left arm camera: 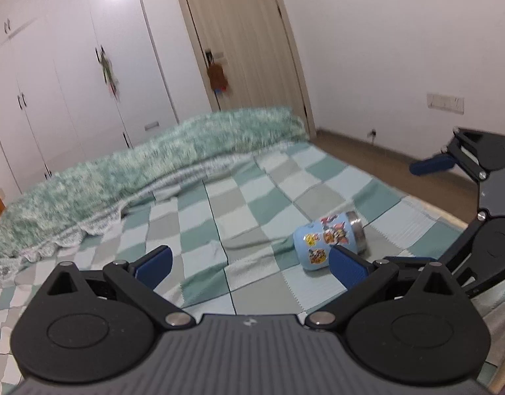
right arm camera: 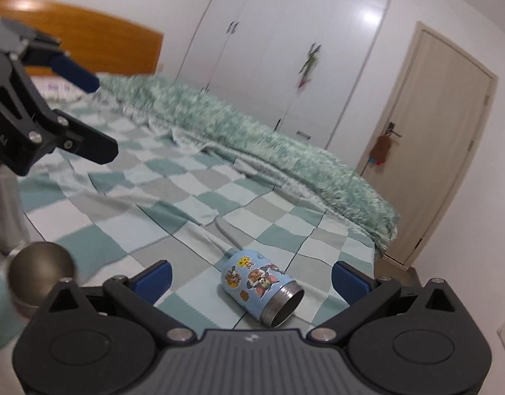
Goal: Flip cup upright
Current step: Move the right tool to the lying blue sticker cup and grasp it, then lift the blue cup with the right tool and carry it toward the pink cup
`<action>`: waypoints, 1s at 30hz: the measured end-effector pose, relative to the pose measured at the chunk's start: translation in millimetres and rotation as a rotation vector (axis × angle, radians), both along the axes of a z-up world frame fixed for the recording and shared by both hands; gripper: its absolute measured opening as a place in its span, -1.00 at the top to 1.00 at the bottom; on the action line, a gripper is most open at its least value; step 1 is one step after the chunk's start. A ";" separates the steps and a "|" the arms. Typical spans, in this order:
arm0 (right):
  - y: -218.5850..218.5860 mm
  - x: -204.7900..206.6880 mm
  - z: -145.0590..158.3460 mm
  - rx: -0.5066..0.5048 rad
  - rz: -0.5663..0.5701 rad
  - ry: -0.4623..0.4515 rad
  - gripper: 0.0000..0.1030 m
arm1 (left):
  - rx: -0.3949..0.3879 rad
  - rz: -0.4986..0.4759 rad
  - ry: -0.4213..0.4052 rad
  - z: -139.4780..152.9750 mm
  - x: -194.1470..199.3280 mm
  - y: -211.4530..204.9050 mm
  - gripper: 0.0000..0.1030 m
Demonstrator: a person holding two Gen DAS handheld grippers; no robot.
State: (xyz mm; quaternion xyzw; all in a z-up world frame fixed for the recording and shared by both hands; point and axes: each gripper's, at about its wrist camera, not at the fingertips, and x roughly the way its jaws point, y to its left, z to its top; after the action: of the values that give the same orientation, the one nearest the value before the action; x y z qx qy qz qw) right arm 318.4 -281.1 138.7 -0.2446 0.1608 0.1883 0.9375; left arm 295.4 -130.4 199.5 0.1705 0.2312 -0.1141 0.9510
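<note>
A light blue cup (right arm camera: 259, 284) with cartoon stickers and a steel rim lies on its side on the checked bedspread, its mouth turned toward the right wrist camera. It also shows in the left wrist view (left arm camera: 328, 242), mouth to the right. My right gripper (right arm camera: 252, 276) is open, its blue pads on either side of the cup and a little short of it. My left gripper (left arm camera: 250, 265) is open and empty, the cup just beyond its right pad (left arm camera: 348, 268). The right gripper also shows at the right edge of the left wrist view (left arm camera: 450, 197).
A fluffy green blanket (left arm camera: 147, 164) lies bunched along the far side of the bed. The bed's edge and wooden floor (left arm camera: 367, 144) lie beyond the cup. A grey metal stand with a ball head (right arm camera: 38, 270) stands at the left. Wardrobe (left arm camera: 71, 65) and door behind.
</note>
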 end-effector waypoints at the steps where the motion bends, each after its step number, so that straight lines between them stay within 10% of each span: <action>1: 2.4 11.2 -0.8 -0.023 0.009 0.011 -1.00 | 0.009 0.006 0.033 -1.9 13.0 -1.8 -1.00; 16: 15.5 161.3 -45.2 -0.171 0.149 0.182 -1.00 | 0.139 0.065 0.258 -48.6 146.2 -18.5 -1.00; 30: 29.3 221.0 -105.9 -0.251 0.180 0.333 -0.84 | 0.205 0.068 0.336 -89.5 183.1 -18.7 -1.00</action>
State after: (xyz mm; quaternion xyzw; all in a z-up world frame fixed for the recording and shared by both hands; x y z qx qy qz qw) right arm 539.4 -251.9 32.8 -0.3382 0.3132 0.2876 0.8396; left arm 478.5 -149.1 110.0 0.2372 0.4027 -0.0845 0.8800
